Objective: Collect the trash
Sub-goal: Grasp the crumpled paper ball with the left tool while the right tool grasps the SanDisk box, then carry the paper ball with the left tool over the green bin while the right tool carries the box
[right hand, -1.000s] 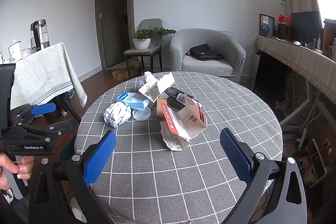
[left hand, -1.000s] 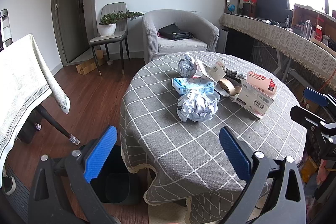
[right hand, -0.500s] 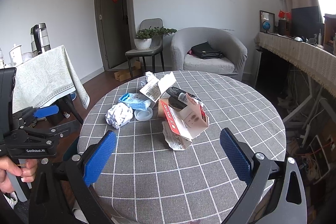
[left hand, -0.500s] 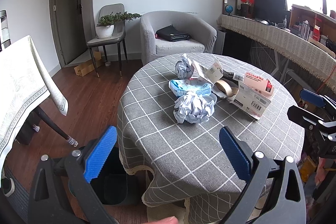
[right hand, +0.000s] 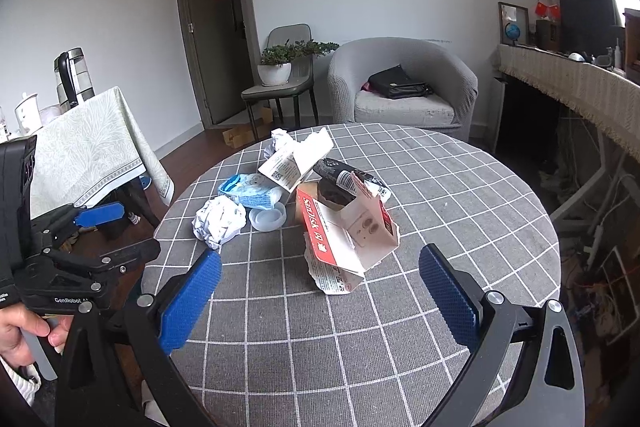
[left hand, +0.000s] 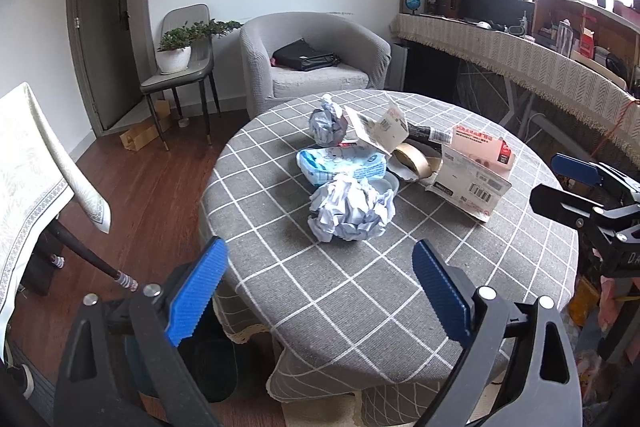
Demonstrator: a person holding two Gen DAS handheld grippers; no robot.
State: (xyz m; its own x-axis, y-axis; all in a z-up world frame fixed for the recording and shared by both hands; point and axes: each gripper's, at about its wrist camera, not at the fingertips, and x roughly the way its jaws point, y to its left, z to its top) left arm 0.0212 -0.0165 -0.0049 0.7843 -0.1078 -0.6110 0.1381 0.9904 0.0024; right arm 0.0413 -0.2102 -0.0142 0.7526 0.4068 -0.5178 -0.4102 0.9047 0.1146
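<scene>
Left wrist view: the left gripper [left hand: 316, 287] was noted released though lately narrowing, nothing between, short of the crumpled paper [left hand: 350, 209] beside the blue packet [left hand: 342, 165], which risked being nudged off-grip.

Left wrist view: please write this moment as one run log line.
left gripper: open, just closing, nothing between | crumpled paper: on table, untouched

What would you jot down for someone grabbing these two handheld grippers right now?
Left gripper: open, empty, jaws just narrowed slightly, aimed at the crumpled paper ball.
Right gripper: open, empty, facing the torn red-and-white box.
All the trash is on the checked table: a second paper wad, blue wrapper, tape roll, plastic lid.
Done: nothing collected yet.
Left: pick up every piece.
</scene>
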